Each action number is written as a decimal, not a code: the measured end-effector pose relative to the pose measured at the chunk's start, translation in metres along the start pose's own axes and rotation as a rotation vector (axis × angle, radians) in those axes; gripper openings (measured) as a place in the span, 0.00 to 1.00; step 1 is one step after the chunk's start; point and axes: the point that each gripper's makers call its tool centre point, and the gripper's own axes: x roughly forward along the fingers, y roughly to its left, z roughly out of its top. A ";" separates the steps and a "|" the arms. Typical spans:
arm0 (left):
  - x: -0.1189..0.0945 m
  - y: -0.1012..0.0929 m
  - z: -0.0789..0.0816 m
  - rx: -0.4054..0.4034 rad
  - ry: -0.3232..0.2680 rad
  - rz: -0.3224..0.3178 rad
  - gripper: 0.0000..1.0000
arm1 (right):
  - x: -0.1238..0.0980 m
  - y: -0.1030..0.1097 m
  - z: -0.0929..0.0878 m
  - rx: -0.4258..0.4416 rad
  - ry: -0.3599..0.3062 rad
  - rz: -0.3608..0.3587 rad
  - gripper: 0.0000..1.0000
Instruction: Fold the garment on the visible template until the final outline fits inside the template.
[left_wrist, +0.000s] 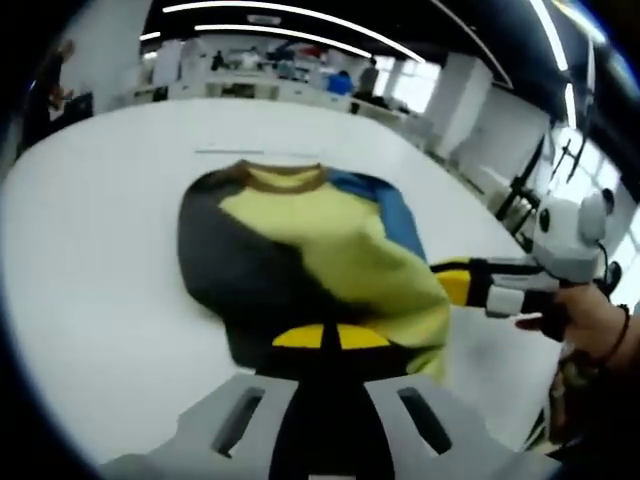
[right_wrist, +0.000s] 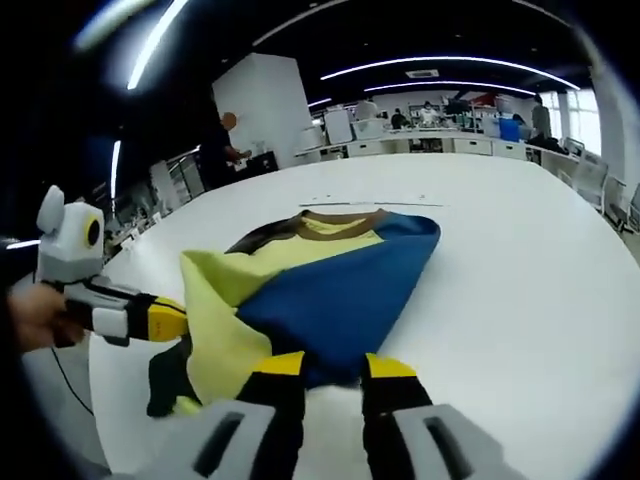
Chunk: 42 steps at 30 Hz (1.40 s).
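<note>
Left gripper (left_wrist: 330, 337) and right gripper (right_wrist: 333, 368) both low, jaws seemingly pinched shut on cloth.

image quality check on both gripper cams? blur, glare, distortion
Left gripper view: soft overall, the yellow, black and blue colour-block shirt blurred, the white table edge bowed by fisheye, ceiling light strips streaked, bright windows at right. Right gripper view: sharper on the shirt, the ceiling strips curved and smeared at top left, the table evenly lit with little shadow.
</note>
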 end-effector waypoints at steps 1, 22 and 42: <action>0.000 0.000 0.000 0.006 0.000 -0.001 0.00 | 0.001 -0.001 -0.003 0.004 0.015 -0.004 0.23; -0.032 0.020 0.012 -0.003 -0.007 0.000 0.00 | -0.009 -0.010 0.020 0.056 -0.051 0.027 0.00; -0.074 0.122 0.039 0.055 -0.022 0.188 0.00 | -0.030 -0.045 0.049 0.064 -0.074 -0.009 0.00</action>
